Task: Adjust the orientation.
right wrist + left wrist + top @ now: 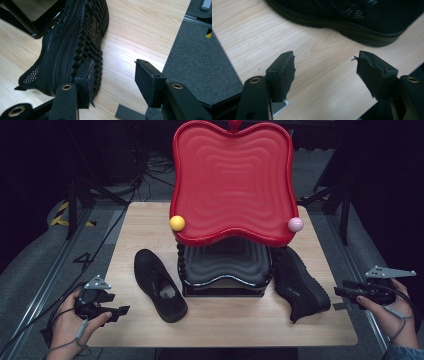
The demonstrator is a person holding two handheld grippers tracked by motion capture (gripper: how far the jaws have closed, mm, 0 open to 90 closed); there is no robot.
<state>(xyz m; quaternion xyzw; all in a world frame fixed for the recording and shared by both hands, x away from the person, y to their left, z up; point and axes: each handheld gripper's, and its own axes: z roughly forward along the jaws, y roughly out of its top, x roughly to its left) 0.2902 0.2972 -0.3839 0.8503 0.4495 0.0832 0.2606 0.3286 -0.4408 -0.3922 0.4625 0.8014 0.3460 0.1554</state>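
While both tools gape wide and empty, steer right tool (113, 75) squarely over tipped shoe (72, 42) near right worktop (225, 320) edge; left tool (325, 72) toward upright shoe (352, 20).

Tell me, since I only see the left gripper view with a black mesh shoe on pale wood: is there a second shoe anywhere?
Observer: Yes. A second black mesh shoe lies tipped on its side at the right of the two-tier rack, its treaded sole showing in the right gripper view.
Operator: Is my shoe tipped over too?
Observer: No. The left black shoe sits upright on its sole, opening upward, left of the rack.
Operator: What tops that rack?
Observer: A glossy red wavy tray with a yellow ball and a pink ball at its front corners.
Operator: Is the other gripper holding anything?
Observer: No. The right gripper is open, beside the sole.
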